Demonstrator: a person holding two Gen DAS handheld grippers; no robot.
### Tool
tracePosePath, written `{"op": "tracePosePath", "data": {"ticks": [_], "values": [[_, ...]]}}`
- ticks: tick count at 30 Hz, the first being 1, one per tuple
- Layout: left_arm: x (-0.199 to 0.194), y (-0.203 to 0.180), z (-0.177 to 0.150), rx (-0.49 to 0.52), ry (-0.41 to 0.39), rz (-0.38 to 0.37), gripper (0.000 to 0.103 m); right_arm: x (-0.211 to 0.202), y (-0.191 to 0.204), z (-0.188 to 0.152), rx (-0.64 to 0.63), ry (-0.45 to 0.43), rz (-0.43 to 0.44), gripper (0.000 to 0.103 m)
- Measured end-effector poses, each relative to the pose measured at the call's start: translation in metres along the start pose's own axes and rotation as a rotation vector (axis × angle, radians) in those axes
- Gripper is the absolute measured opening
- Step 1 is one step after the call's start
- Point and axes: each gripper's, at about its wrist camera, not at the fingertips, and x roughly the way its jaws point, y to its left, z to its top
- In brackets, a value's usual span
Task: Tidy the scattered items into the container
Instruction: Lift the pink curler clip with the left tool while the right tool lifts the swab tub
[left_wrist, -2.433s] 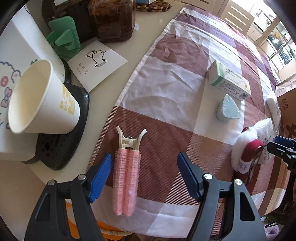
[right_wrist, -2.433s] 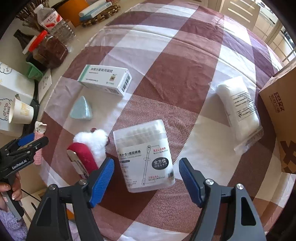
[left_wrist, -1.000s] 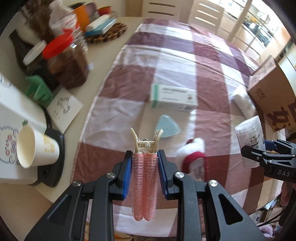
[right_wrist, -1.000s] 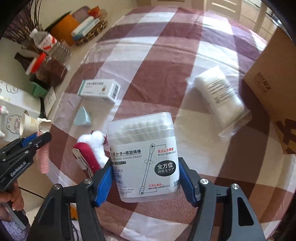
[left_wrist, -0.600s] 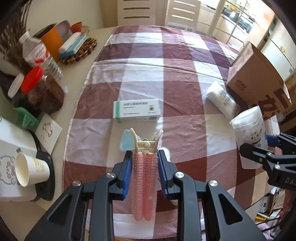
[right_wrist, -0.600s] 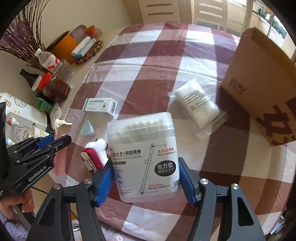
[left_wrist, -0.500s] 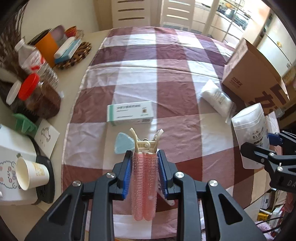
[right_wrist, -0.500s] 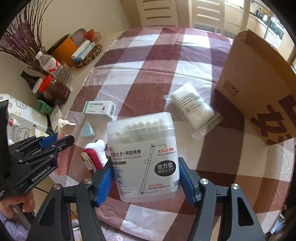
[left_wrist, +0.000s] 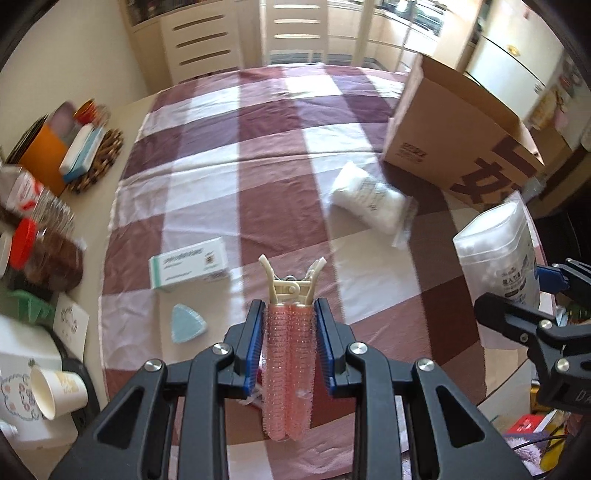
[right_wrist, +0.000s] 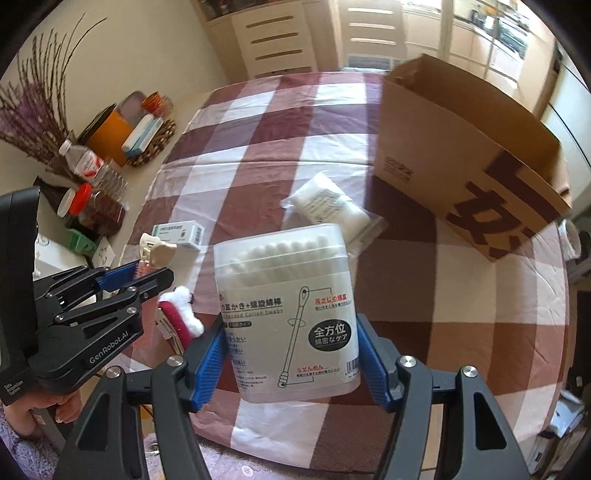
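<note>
1. Left gripper (left_wrist: 288, 341) clamped narrow on the pink hair-roller clip (left_wrist: 289, 363), now lifted clear of the checked cloth (left_wrist: 280, 155).
2. Right gripper (right_wrist: 291, 363) clamped wider round the cotton swab box (right_wrist: 286, 314), likewise raised.
3. Cardboard box (right_wrist: 461, 147) now nearer, open-topped: both loads ready for dropping in.
4. Left lying on the cloth: medicine carton (left_wrist: 188, 267), cotton pad pack (left_wrist: 367, 201).

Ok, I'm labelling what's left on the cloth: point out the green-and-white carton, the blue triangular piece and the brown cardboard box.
Green-and-white carton (left_wrist: 188, 268), left wrist view, top face.
Blue triangular piece (left_wrist: 186, 324), left wrist view, centre.
Brown cardboard box (right_wrist: 443, 155), right wrist view, side wall.

Probably home: checked tablecloth (left_wrist: 277, 155), chairs (left_wrist: 295, 29)
</note>
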Motion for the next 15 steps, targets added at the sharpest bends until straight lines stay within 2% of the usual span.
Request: {"op": "tracePosePath", "data": {"ticks": [15], "values": [[-0.002,-0.079,0.024,0.186,-0.019,-0.068,0.027,-0.033,-0.055,-0.025,0.157,-0.059,-0.069,0.066]]}}
